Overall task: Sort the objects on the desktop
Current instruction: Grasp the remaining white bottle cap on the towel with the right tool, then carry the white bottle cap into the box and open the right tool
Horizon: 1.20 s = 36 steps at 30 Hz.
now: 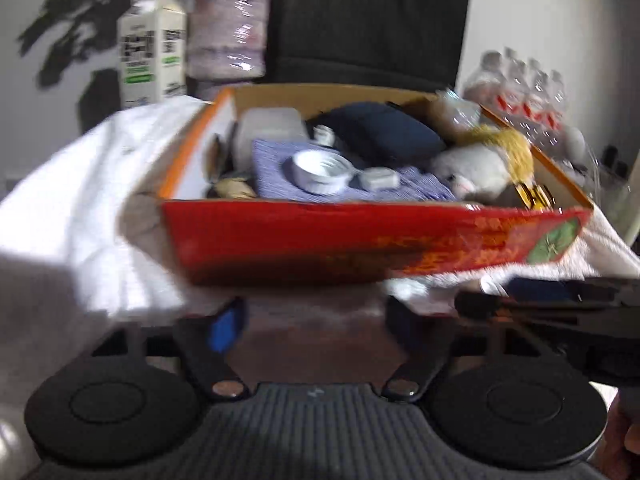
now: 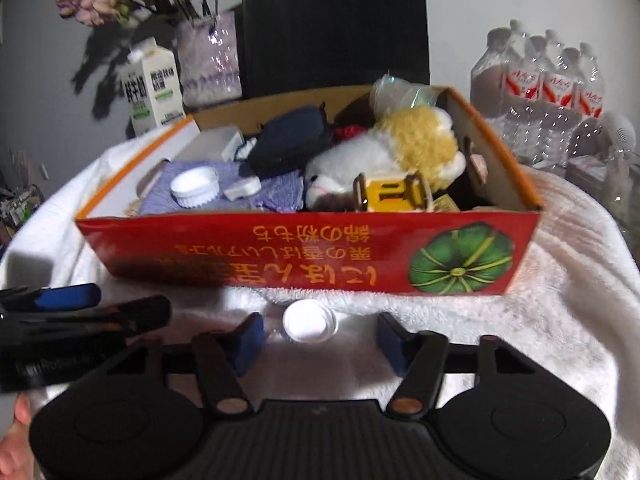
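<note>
A red cardboard box (image 1: 280,240) (image 2: 168,244) stands on a white towel (image 2: 560,300). Inside lie a blue cloth (image 2: 276,196), a white lid (image 2: 195,186), a navy pouch (image 2: 292,140), a white and yellow plush toy (image 2: 400,144) and a yellow wooden toy (image 2: 394,196). A small white cap (image 2: 310,322) lies on the towel in front of the box, between the tips of my right gripper (image 2: 320,340), whose pads stand apart from it. My left gripper (image 1: 316,320) is open with nothing between its fingers, just before the box's front wall. It also shows in the right wrist view at the left edge, left gripper (image 2: 80,308).
Behind the box stand a milk carton (image 2: 154,84), a glass vase with flowers (image 2: 208,56) and a black chair back (image 2: 336,20). A pack of water bottles (image 2: 540,92) is at the back right. A person's fingers (image 2: 16,432) show at the lower left.
</note>
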Tool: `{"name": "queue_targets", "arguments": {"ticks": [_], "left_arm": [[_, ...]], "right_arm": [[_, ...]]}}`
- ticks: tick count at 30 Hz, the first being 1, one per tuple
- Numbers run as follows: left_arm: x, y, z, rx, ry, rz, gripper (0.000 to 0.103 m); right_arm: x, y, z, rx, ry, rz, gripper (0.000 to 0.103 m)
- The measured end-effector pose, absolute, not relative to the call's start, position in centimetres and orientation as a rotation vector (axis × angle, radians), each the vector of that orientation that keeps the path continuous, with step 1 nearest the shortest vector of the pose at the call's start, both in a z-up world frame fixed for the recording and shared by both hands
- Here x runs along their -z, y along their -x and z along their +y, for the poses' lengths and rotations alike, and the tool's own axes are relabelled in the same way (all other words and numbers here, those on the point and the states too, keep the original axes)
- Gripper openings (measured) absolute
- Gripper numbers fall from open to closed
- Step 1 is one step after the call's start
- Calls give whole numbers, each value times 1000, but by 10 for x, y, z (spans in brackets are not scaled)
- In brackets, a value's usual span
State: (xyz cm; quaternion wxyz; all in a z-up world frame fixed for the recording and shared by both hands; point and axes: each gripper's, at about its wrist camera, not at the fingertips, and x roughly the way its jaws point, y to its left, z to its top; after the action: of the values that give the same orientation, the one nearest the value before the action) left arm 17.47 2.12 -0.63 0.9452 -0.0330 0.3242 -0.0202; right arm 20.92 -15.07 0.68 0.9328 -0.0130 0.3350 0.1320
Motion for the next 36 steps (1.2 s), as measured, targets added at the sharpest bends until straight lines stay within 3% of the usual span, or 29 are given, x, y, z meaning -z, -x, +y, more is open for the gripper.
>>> {"name": "queue_targets", "arguments": {"ticks": [1, 3, 14, 25, 36], "left_arm": [[10, -177, 19, 38, 62, 670, 30], [11, -176, 15, 9, 36, 654, 4], [-18, -130, 10, 14, 82, 579, 1], [-39, -28, -5, 48, 81, 477, 1], [-32, 74, -23, 70, -2, 427, 1]], "right_arm": [[-7, -208, -149, -277, 35, 678, 30], [-9, -203, -148, -275, 38, 661, 27], [-41, -162, -164, -277, 10, 585, 27], [-66, -59, -189, -308, 0, 444, 27], [-55, 48, -190, -301, 78, 361, 27]]}}
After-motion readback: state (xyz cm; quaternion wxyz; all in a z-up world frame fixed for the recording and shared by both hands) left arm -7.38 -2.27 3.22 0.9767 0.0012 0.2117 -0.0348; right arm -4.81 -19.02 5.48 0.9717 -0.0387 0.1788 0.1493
